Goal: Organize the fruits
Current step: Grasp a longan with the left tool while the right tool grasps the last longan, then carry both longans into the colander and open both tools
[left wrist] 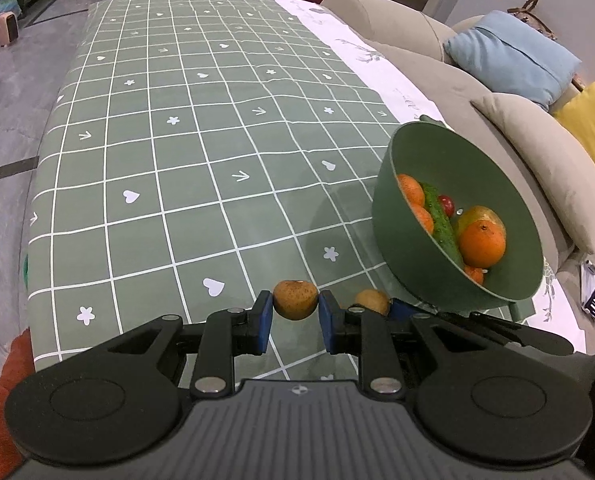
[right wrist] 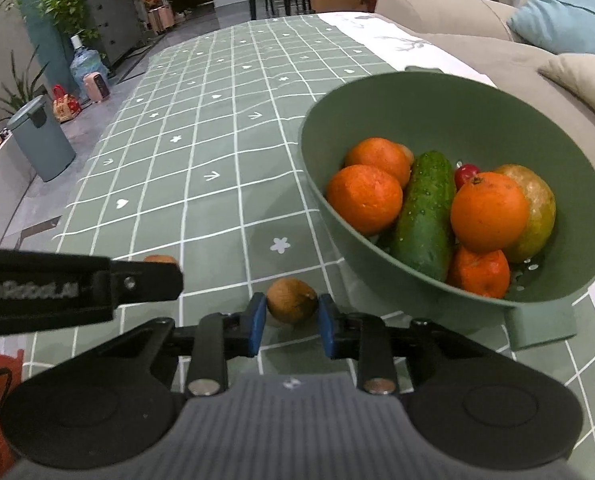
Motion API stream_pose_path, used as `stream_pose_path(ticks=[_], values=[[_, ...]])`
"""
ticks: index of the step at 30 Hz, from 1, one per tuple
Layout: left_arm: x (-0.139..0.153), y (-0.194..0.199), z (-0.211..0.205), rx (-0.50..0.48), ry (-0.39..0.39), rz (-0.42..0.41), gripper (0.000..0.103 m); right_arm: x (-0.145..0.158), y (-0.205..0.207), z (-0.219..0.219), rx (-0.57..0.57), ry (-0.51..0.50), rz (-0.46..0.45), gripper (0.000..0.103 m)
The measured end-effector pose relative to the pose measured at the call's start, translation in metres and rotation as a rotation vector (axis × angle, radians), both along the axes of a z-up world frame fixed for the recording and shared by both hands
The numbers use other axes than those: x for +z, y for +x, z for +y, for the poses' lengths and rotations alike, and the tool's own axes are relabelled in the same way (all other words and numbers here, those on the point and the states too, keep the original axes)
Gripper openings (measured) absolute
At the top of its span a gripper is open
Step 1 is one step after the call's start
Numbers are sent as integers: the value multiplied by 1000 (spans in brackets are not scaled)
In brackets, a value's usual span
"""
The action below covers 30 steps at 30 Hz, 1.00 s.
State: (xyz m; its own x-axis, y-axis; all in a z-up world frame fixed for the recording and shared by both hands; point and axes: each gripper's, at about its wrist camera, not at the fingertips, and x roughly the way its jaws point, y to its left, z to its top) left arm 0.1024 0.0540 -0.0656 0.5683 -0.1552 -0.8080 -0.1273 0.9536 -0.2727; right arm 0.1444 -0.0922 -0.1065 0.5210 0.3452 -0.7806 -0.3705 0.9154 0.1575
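Nearest to us in the left wrist view, the left gripper (left wrist: 295,312) is clamped on a small brown-yellow speckled fruit (left wrist: 295,299), its blue pads (left wrist: 264,322) pressing the fruit from both sides above the green checked tablecloth (left wrist: 185,152). Just past it at about two o'clock we see a second small brown fruit (left wrist: 372,301), and there the blue tip of the other gripper shows beside it.

In the right wrist view, the right gripper (right wrist: 291,316) has closed on that second brown fruit (right wrist: 292,305) — the pads touch it left and right, and it sits low at the cloth. At nine o'clock the black body of the left gripper (right wrist: 77,288) reaches in, with a sliver of its fruit (right wrist: 160,259) showing above it.

Further out, at about two o'clock, stands the green bowl (right wrist: 377,92) with a perforated floor. It holds several oranges (right wrist: 364,199), a cucumber (right wrist: 425,216), a yellow-green fruit (right wrist: 535,208) and a small red one (right wrist: 466,174), partly hidden.

Beyond the table we make out a beige sofa (left wrist: 537,148) at three o'clock — with a blue cushion (left wrist: 513,56) and a yellow one (left wrist: 593,124).
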Motion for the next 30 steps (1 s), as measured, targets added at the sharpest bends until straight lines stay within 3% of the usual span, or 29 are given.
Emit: stream_pose_path(ticks=[8,15,21,30], values=[[19,-11,-12,-29,20,-29,27,25,-25,-21,61,16,-9,24],[39,-18,-27,-59,17,-65,27,61,-45,-47,66,37,-91,24],[56,-20,-44,-93,18,-99,27,88,-57,-70,35,43,-175,24],[71,-2,-72,-158,19,-135,27,101,-50,-115,-76,44,-232,24]])
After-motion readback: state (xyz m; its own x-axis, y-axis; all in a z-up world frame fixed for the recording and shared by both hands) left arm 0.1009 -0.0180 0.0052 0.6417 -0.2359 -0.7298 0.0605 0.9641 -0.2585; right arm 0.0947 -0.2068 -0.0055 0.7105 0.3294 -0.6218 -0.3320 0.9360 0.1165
